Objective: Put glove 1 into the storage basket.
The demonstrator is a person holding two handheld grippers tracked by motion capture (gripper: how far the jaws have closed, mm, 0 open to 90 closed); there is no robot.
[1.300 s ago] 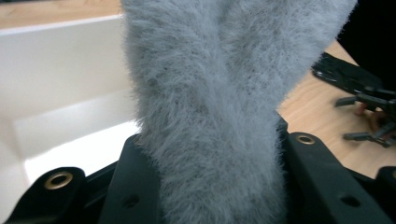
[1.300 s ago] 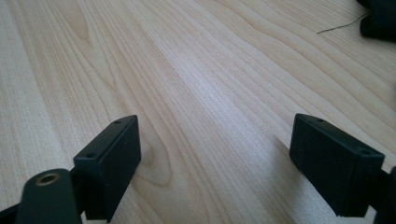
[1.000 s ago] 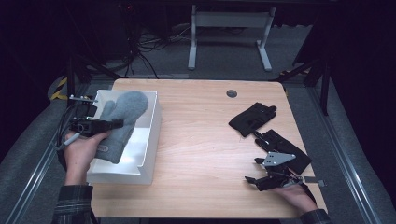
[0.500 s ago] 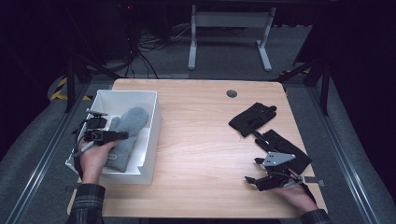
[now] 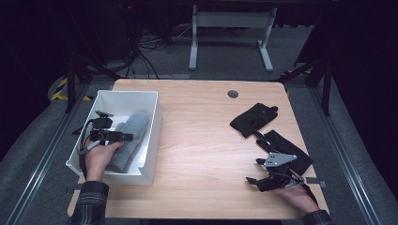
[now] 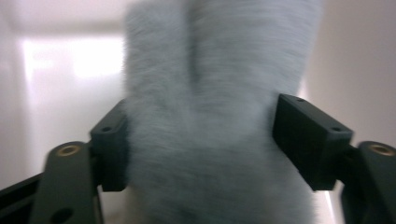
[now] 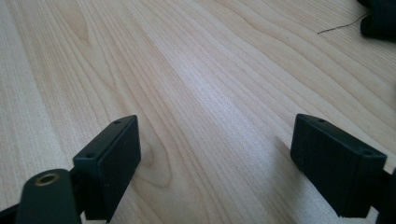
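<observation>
Left tool (image 5: 123,137) held low inside the white bin (image 5: 151,136), pointing toward the bin's right wall, gripped by the left hand (image 5: 99,157) with the forearm in a plaid sleeve (image 5: 91,199) coming up from the near table (image 5: 197,140) edge. Jaws just opened and now spread, grey glove (image 6: 219,116) lying between them and stretching ahead along the bin floor; left pad (image 6: 109,147) right against the fabric, right pad (image 6: 310,140) seemingly just clear of it, no pinch visible. Right tool (image 5: 256,182) kept low over the bare wood at the near right edge, pointing left across the table, cradled from below by the right hand (image 5: 293,194), palm up. Jaws spread wide, bare wood grain between them. Two black gloves beyond and to the outer side of that tool: one (image 5: 281,147) just behind its body, another (image 5: 253,119) farther off.
</observation>
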